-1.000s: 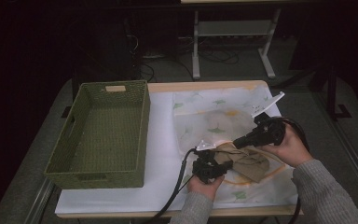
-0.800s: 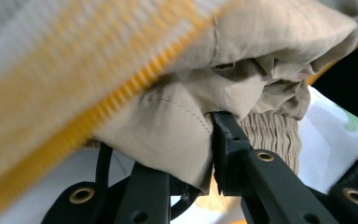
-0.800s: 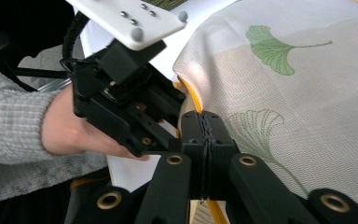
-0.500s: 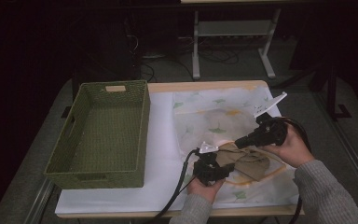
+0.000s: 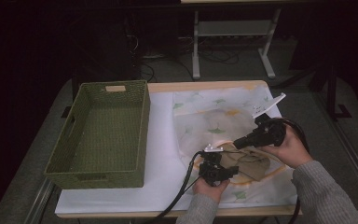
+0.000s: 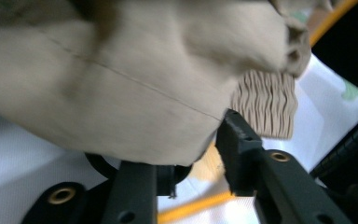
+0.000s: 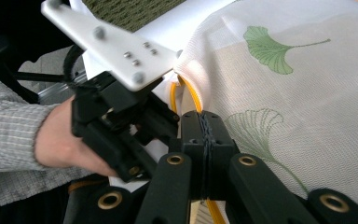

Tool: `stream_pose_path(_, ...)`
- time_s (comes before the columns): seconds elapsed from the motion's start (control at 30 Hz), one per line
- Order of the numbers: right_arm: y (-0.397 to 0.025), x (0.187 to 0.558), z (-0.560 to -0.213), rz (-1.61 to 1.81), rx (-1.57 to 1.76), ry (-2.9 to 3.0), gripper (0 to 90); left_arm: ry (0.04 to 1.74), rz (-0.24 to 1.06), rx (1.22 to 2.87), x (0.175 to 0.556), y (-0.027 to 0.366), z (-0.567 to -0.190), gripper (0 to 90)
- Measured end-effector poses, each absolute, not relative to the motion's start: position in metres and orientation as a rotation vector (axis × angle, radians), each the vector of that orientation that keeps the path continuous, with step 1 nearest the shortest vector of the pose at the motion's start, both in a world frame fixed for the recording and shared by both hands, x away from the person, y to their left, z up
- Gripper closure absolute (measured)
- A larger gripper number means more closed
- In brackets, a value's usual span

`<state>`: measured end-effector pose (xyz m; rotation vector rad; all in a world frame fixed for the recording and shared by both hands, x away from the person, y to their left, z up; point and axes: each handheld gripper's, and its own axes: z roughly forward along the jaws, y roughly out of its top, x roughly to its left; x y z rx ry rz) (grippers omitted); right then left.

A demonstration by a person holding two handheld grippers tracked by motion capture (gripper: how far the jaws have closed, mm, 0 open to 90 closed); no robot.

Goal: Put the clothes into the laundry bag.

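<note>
The work in hand is the handling of a beige garment (image 5: 251, 164) and a mesh bag (image 5: 223, 122) with a yellow rim, printed with green leaves. Both lie on the right half of the worktop (image 5: 161, 140), near the front edge. A green woven basket (image 5: 100, 135) stands well apart on the left half.

Left tongs (image 5: 230, 170): the garment drapes over and between the jaws in the left gripper view. The jaws stand apart with cloth (image 6: 121, 93) bunched between them; whether they are pressing on the cloth cannot be told from this close, blurred view. A ribbed cuff (image 6: 265, 105) hangs beside the right jaw.

Right tongs (image 7: 204, 122): jaws clenched together on the yellow rim (image 7: 191, 100) of the bag, holding the opening up just beside the garment.

Handling properties, as a judgement:
- The garment is soft, light and limp. It will sag and fold wherever it is unsupported. Take hold of a gathered bunch of cloth or the ribbed cuff, which offers thicker material than a single layer.
- The mesh is thin and slack and will collapse if released. The rim is the firmest part and the correct place to hold.
- Neither item is fragile; the main risk is the cloth slipping out of a shallow grip or catching on the rim.
</note>
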<state>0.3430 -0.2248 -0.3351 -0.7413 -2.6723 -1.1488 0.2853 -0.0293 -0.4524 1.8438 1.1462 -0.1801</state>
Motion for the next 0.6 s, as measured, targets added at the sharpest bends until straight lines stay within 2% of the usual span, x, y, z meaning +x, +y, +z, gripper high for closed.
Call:
stream_pose_path(0.23, -0.229, 0.342, -0.336, -1.147, -0.740, -2.667, 88.9, 1.142, -0.191, 1.794, 0.288, -0.032, -0.451, 70.0)
stream_pose_path(0.6, -0.229, 0.337, -0.347, -1.117, -0.733, -2.652, 88.8, 1.108, -0.157, 1.839, 0.265, 0.002, -0.443, 61.6)
